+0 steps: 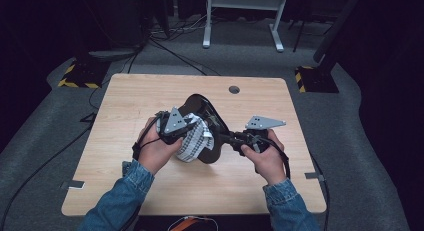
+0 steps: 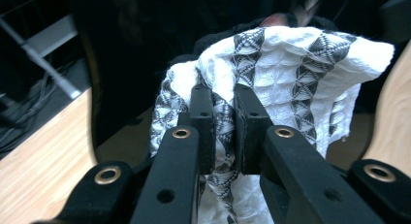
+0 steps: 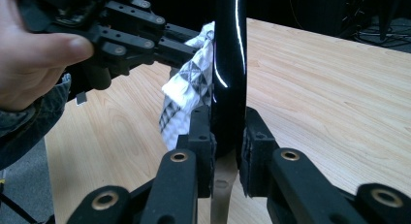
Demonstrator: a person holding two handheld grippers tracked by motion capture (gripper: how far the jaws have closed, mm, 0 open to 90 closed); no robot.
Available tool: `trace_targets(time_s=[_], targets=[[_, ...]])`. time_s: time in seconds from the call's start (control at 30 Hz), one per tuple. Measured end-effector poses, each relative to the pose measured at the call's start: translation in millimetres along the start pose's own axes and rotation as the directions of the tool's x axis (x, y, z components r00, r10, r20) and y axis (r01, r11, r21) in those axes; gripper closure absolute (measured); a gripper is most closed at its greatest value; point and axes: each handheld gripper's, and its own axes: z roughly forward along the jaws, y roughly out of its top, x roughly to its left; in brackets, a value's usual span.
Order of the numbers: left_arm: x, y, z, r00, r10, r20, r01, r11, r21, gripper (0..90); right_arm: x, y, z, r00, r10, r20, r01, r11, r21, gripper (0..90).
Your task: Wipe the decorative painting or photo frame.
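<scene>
- I see my left hand-held gripper (image 1: 186, 132) clamped on a white cloth with black triangle bands (image 1: 196, 138); in the left gripper view its pads (image 2: 202, 118) pinch a fold of that cloth (image 2: 291, 78) tightly between them.
- My right hand-held gripper (image 1: 225, 138) is closed narrow on the edge of a glossy black plate (image 1: 207, 116); in the right gripper view the plate (image 3: 230, 64) stands on edge between the jaws, with the pads (image 3: 201, 136) pressed against both faces.
- The plate is held tilted above the middle of the wooden worktop (image 1: 150, 91); I cannot tell whether its lower rim touches the wood.
- The cloth lies against the plate's face on the side towards my left hand-held gripper, bunched and hanging below the plate's middle.
- In the right gripper view the left hand-held gripper (image 3: 194, 44) reaches the cloth (image 3: 186, 90) just beside the plate, with my left hand (image 3: 34, 49) behind it.
- Both denim sleeves (image 1: 117, 196) come in from the worktop's near edge.
</scene>
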Motion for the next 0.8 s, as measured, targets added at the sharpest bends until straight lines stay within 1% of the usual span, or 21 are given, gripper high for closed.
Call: trace_targets(time_s=[0.07, 0.1, 0.13, 0.2, 0.27, 0.3, 0.33, 0.37, 0.53, 0.6, 0.67, 0.7, 0.77, 0.8], targets=[[8.2, -6.6, 1.8, 0.9996, -0.024, -0.017, 0.024, 0.9997, 0.011, 81.0, -0.2, -0.2, -0.3, 1.0, 0.002, -0.002, -0.002, 1.0, 0.001, 78.5], [8.2, -6.6, 1.8, 0.9996, -0.024, -0.017, 0.024, 0.9997, 0.011, 81.0, -0.3, -0.3, -0.7, 1.0, 0.004, -0.002, -0.004, 1.0, 0.002, 78.4], [14.9, -11.1, 3.0, 0.9988, -0.04, -0.028, 0.04, 0.999, 0.02, 81.0, -0.4, -0.5, -0.9, 1.0, 0.005, -0.003, -0.005, 1.0, 0.002, 78.3], [17.3, -12.1, 3.2, 0.9986, -0.04, -0.034, 0.041, 0.9989, 0.023, 81.0, -0.3, -0.6, -0.9, 1.0, 0.006, -0.003, -0.006, 1.0, 0.002, 78.3], [26.7, -16.6, 3.6, 0.9968, -0.063, -0.05, 0.064, 0.9975, 0.03, 81.0, -0.1, -0.8, -1.3, 1.0, 0.006, -0.004, -0.006, 1.0, 0.002, 78.2], [26.7, -16.6, 3.6, 0.9968, -0.063, -0.05, 0.064, 0.9975, 0.03, 81.0, -0.3, -1.0, -1.4, 1.0, 0.006, -0.004, -0.006, 1.0, 0.002, 78.2], [30.9, -18.8, 3.9, 0.996, -0.071, -0.054, 0.073, 0.9967, 0.034, 81.0, -0.5, -1.1, -1.5, 1.0, 0.008, -0.005, -0.008, 1.0, 0.002, 78.2], [32.1, -19.6, 4.1, 0.9956, -0.074, -0.058, 0.076, 0.9966, 0.033, 81.0, -0.6, -1.1, -1.5, 1.0, 0.008, -0.005, -0.008, 1.0, 0.002, 78.2], [35.9, -21.9, 4.4, 0.9941, -0.083, -0.071, 0.085, 0.9956, 0.039, 81.0, -0.8, -1.0, -1.3, 0.9999, 0.01, -0.007, -0.01, 1.0, 0.001, 78.2], [34.5, -21.6, 4.2, 0.9932, -0.094, -0.069, 0.097, 0.9947, 0.037, 81.0, -1.0, -1.0, -1.2, 0.9999, 0.01, -0.008, -0.01, 1.0, 0.001, 78.2], [29.1, -18.8, 4.3, 0.9946, -0.096, -0.039, 0.098, 0.9947, 0.032, 81.0, -1.4, -1.1, -1.9, 0.9999, 0.01, -0.009, -0.01, 1.0, 0.002, 78.2], [23.4, -15.4, 4.4, 0.9972, -0.071, -0.025, 0.072, 0.9969, 0.034, 81.0, -1.5, -1.1, -1.8, 0.9999, 0.011, -0.009, -0.011, 1.0, 0.001, 78.2], [12.8, -10.3, 4.5, 0.9991, -0.042, -0.008, 0.043, 0.9986, 0.031, 80.9, -1.5, -1.0, -1.7, 0.9999, 0.012, -0.008, -0.012, 1.0, 0.002, 78.2], [12.8, -10.3, 4.5, 0.9991, -0.042, -0.008, 0.043, 0.9986, 0.031, 80.9, -1.5, -1.0, -1.7, 0.9999, 0.012, -0.008, -0.012, 1.0, 0.002, 78.2]])
